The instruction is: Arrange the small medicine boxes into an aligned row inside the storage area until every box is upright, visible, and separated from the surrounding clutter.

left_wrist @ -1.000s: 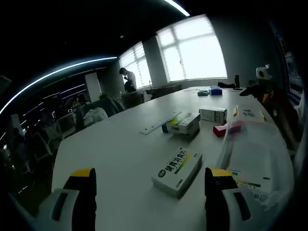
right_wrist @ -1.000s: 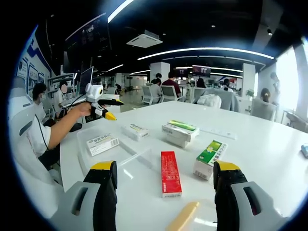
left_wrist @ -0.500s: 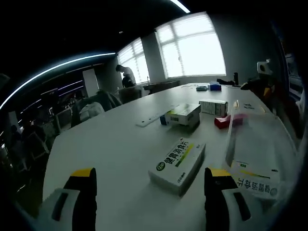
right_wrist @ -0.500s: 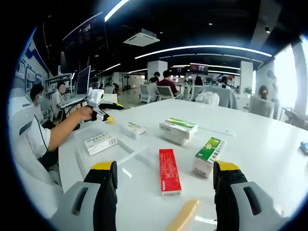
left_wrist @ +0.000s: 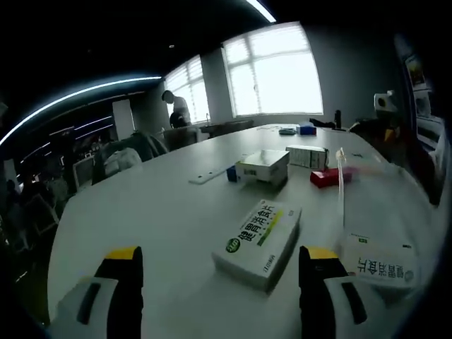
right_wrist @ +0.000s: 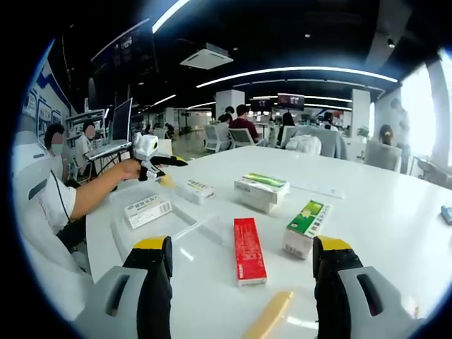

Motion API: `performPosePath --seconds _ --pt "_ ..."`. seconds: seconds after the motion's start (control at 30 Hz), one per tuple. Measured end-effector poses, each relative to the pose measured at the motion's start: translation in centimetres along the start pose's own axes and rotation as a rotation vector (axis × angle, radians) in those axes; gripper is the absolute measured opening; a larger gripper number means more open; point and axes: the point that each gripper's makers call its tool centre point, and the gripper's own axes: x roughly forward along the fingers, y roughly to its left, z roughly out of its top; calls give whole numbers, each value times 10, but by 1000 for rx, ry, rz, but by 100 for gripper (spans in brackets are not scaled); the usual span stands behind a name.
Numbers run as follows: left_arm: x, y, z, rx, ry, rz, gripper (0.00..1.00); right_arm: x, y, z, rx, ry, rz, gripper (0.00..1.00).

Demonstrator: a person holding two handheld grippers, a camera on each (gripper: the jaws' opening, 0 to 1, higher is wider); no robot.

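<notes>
Your left gripper (left_wrist: 220, 272) hovers low over the white table (left_wrist: 141, 219) with its yellow-tipped jaws spread wide and nothing between them. Directly ahead, between the jaw tips, a white medicine box with a green-and-yellow stripe (left_wrist: 258, 239) lies flat. To its right, a white box with blue lettering (left_wrist: 378, 260) lies inside the clear plastic tray (left_wrist: 341, 185). Farther out stand a stacked pair of boxes (left_wrist: 262, 167), a white box (left_wrist: 306, 156) and a small red box (left_wrist: 326, 176).

Your right gripper (right_wrist: 240, 263) is likewise spread apart and empty. Just ahead of it a red box (right_wrist: 248, 251) lies flat, with a green-topped box (right_wrist: 306, 229) to its right and a yellow stick-shaped item (right_wrist: 268, 317) near the lower edge. The clear tray (right_wrist: 152, 227) sits to the left, holding a white box (right_wrist: 147, 210). The other gripper (right_wrist: 155, 161) hovers near the tray's far end, held in a hand (right_wrist: 127, 169). Seated people occupy the background.
</notes>
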Motion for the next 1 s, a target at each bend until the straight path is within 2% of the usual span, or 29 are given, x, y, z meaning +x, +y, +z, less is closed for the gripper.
performPosePath --seconds 0.2,0.53,0.73,1.0 --pt "9 -2 -7 23 19 -20 90 1 -2 -3 11 1 -7 80" --pt "23 -23 -8 60 5 -100 75 2 2 -2 20 -18 15 79" --pt "28 -27 -13 77 10 -124 64 2 1 -4 26 -19 17 78" --pt "30 -32 -15 66 3 -152 58 1 -2 -6 34 -17 14 78"
